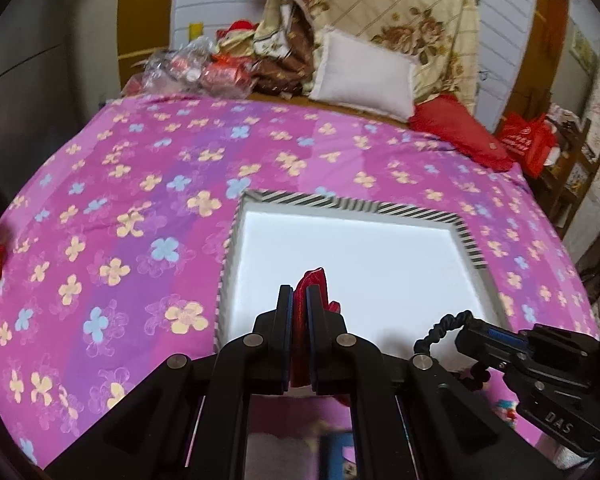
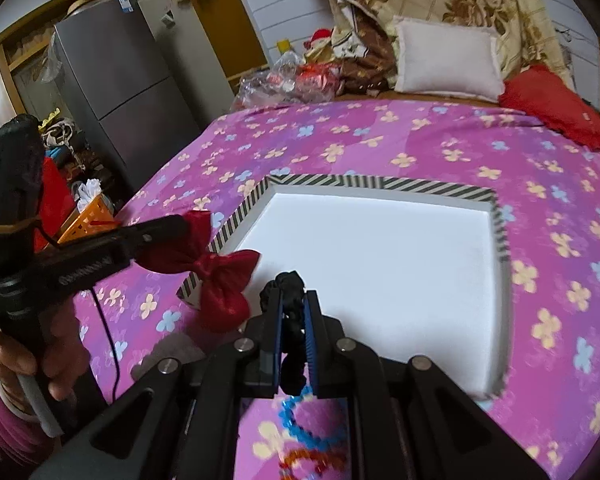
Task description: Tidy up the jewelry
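Right wrist view, right claw (image 2: 293, 304) clamps black scrunchie (image 2: 288, 286), left claw (image 1: 299, 300) clamps red bow (image 1: 312, 284) — over tray rim (image 2: 340, 181).

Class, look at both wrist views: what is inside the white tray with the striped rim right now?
Nothing visible: the tray's white floor shows bare. The left gripper and the red bow it holds, plus the right gripper holding a black scrunchie, cover the tray's near edge.
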Tool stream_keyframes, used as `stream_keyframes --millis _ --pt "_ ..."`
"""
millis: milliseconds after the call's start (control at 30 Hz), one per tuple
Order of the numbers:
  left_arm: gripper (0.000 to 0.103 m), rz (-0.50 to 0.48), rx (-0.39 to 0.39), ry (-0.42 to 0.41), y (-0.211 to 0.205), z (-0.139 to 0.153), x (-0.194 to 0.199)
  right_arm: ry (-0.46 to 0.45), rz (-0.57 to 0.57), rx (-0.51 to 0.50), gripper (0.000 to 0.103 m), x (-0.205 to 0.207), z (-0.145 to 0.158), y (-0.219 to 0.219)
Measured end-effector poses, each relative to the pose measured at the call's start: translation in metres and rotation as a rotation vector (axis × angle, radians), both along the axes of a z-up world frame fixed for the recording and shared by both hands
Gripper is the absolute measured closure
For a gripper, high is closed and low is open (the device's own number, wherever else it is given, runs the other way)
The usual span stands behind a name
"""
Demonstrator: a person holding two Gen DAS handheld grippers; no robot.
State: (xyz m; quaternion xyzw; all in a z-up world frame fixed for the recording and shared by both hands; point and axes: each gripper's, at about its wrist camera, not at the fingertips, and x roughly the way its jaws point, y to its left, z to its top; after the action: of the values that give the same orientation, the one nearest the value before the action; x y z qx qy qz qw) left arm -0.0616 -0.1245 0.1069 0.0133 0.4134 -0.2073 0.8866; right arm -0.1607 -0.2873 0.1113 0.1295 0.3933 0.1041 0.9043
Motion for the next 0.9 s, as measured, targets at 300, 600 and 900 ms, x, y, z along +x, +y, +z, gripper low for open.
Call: stream_keyframes --millis 300,600,900 --pt "0.096 0.045 0.062 0.062 0.009 -0.033 0.021 0.108 0.056 0.060 0.093 0.047 -0.043 0.024" --pt "0.096 0.069 0.096 0.076 0.012 -0.047 0.031 0.183 0.031 0.043 0.093 0.073 -0.074 0.021" --pt "0.089 0.110 0.106 0.076 0.021 -0.050 0.031 0.190 -0.010 0.077 0.065 0.070 -0.078 0.010"
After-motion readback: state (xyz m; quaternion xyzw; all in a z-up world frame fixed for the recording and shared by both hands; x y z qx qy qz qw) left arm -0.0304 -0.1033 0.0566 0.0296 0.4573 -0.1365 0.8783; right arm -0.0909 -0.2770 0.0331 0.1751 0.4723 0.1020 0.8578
